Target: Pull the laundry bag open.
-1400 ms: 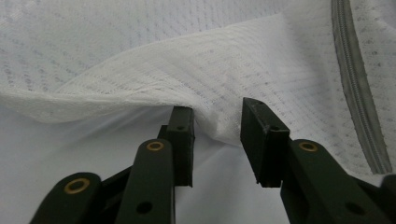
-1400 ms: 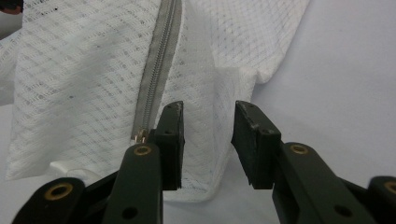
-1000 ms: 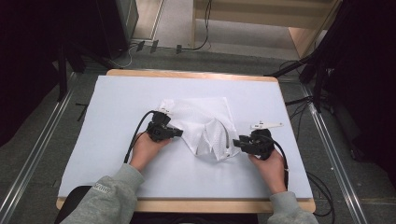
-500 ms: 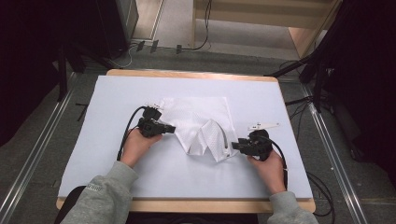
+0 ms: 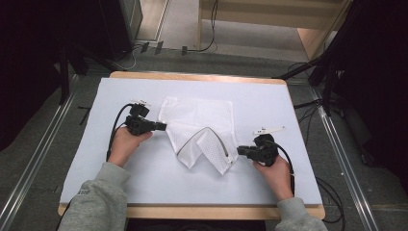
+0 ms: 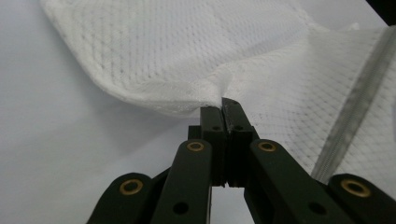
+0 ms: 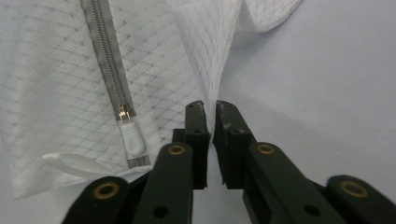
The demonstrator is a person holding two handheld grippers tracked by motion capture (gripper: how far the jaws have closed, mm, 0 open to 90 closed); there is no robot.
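Right gripper (image 5: 242,150): jaws have just been closing and now pinch the edge of the mesh bag (image 5: 202,132) beside its zipper (image 7: 108,60). Left gripper (image 5: 162,127): jaws clenched on the bag's opposite edge. Bag lies mid-table (image 5: 144,185), partly folded over.

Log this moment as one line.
left gripper: shut on mesh bag edge | right gripper: just closed on bag edge | bag: folded, zipper up

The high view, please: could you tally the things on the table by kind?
White mesh zip bag: 1
Black grippers: 2, left gripper and right gripper
White table cover: 1
Total: 4
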